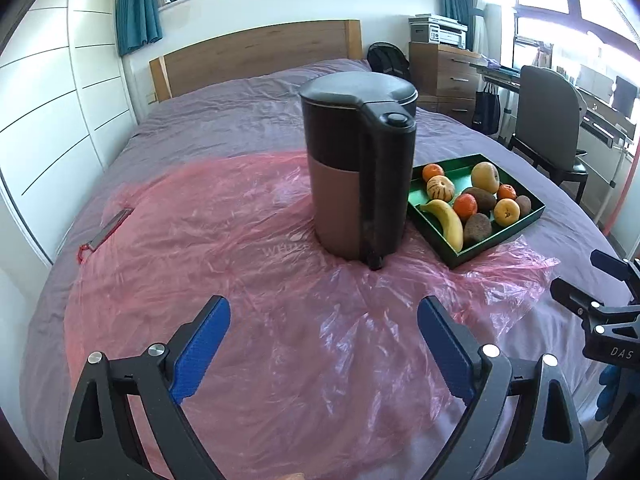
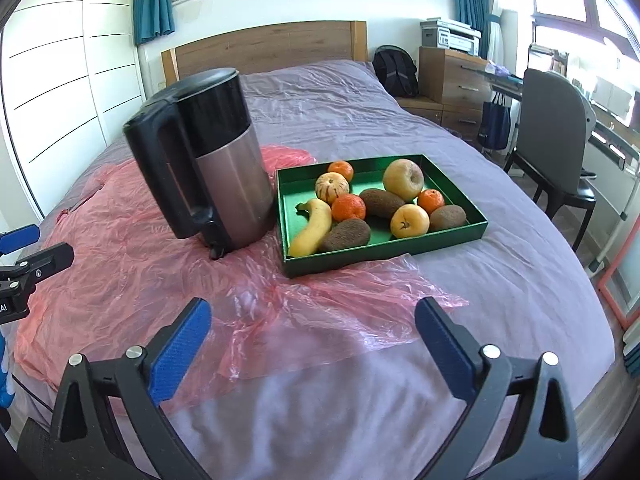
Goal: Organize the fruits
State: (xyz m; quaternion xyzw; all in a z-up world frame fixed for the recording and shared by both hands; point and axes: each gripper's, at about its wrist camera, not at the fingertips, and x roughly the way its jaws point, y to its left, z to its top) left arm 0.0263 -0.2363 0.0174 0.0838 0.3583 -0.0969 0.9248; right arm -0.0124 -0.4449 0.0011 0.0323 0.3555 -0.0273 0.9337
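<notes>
A green tray (image 2: 444, 240) (image 1: 516, 226) sits on the bed and holds a banana (image 2: 314, 226), several tangerines (image 2: 349, 207), apples (image 2: 403, 179) and brown kiwis (image 2: 382, 202). The fruit also shows in the left wrist view, with the banana (image 1: 446, 220) at the tray's front. My left gripper (image 1: 324, 320) is open and empty above the pink plastic sheet (image 1: 208, 216), in front of the kettle (image 1: 358, 164). My right gripper (image 2: 314, 322) is open and empty, short of the tray's near edge.
A black and copper kettle (image 2: 208, 160) stands just left of the tray on the pink plastic sheet (image 2: 120, 248). The purple bedspread (image 2: 500, 292) lies around it. A desk chair (image 2: 556, 132) and drawers (image 2: 452, 80) stand to the right of the bed.
</notes>
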